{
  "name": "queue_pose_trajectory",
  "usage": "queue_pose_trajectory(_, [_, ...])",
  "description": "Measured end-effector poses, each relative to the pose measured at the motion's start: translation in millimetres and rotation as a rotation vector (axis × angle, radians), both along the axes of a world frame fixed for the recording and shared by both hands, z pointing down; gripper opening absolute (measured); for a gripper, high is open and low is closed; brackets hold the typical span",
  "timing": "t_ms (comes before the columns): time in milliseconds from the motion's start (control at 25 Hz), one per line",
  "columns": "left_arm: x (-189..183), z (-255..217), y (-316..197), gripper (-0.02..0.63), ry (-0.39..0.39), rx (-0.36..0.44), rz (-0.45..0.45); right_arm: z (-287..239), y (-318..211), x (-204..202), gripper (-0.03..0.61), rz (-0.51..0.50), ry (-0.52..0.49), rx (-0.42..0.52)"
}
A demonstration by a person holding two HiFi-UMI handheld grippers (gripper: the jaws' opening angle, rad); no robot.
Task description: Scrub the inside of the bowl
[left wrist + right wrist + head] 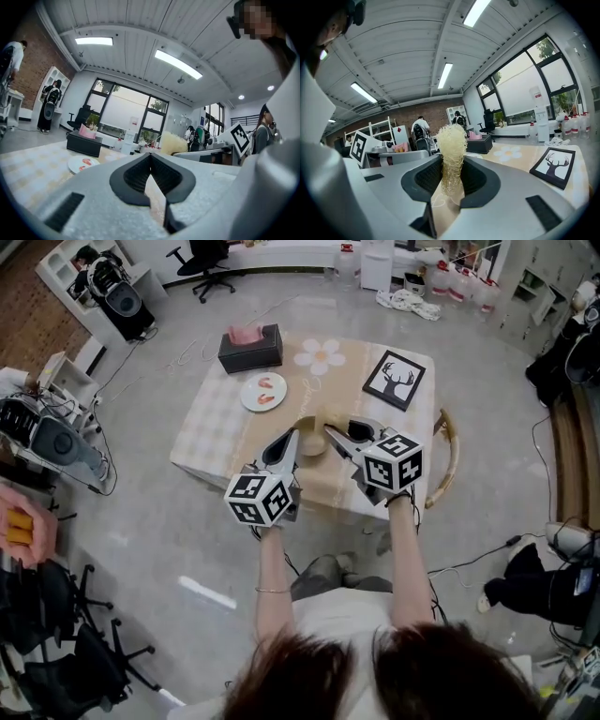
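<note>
Head view: the bowl (312,443) is seen on the near part of the table (211,423), between the tips of both grippers. The left hand-held gripper (150,164) is closed, and nothing is held between its jaws. The right hand-held gripper (451,174) is clamped on a pale fibrous scrubber (451,140), which is held upright above the jaws.

Bowl (314,446) partly behind left tool (292,439)

No readable text, label or number on anything here
</note>
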State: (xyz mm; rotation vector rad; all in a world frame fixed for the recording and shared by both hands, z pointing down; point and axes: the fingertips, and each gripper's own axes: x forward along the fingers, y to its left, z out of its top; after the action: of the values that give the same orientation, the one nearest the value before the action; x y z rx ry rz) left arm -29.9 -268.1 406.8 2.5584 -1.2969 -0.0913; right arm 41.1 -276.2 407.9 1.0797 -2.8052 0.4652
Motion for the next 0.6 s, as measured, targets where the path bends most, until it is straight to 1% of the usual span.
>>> queue_pose_trajectory(280, [-7.3, 12.6, -17.7, 0.011, 0.029, -0.042, 0.001, 8.3, -18.6, -1.6, 0.097, -0.005, -0.008, -0.03])
queue_pose_trajectory(600, [-17.9, 47.9, -41.9, 0.012, -0.053, -0.17, -0.001, 12.8, -47.5, -4.5, 0.097, 0.015, -0.01, -0.056])
